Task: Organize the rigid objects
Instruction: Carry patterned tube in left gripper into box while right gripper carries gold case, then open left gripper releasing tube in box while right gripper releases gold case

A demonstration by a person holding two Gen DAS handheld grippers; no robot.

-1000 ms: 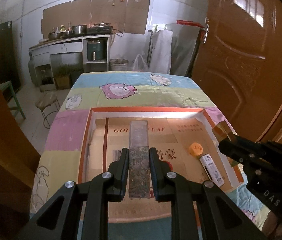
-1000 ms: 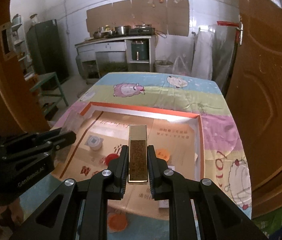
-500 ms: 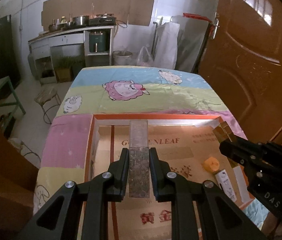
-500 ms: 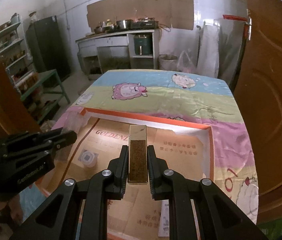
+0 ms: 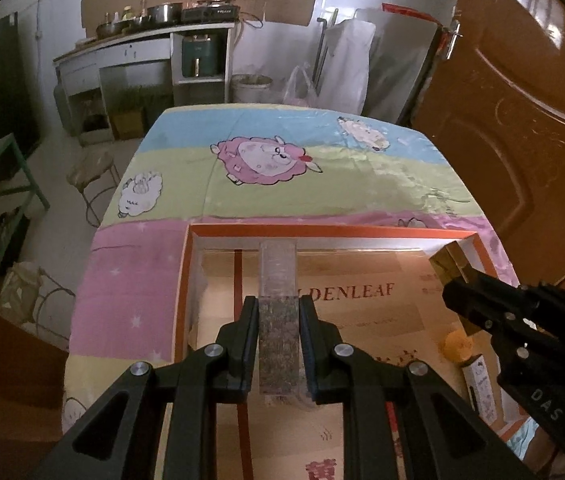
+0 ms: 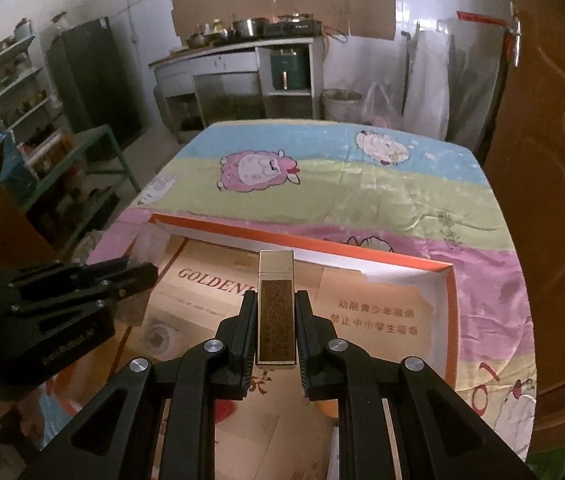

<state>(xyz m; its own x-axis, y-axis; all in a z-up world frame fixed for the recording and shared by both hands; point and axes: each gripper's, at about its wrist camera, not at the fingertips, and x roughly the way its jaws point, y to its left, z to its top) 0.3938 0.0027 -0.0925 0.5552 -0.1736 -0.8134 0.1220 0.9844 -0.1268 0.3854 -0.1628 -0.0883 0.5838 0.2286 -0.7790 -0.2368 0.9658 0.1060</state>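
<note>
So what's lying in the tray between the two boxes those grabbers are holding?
In the left wrist view, only the tray's bare printed cardboard floor lies between the clear box and the gold box; an orange cap sits nearer.

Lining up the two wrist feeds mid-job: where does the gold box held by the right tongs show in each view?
Left wrist view: the gold box pokes in at the right edge, held by the right tongs.
Right wrist view: it sits bottom centre, clamped between the tongs.
Shared landmark: the orange-rimmed tray with GOLDENLEAF cardboard inside.
</note>
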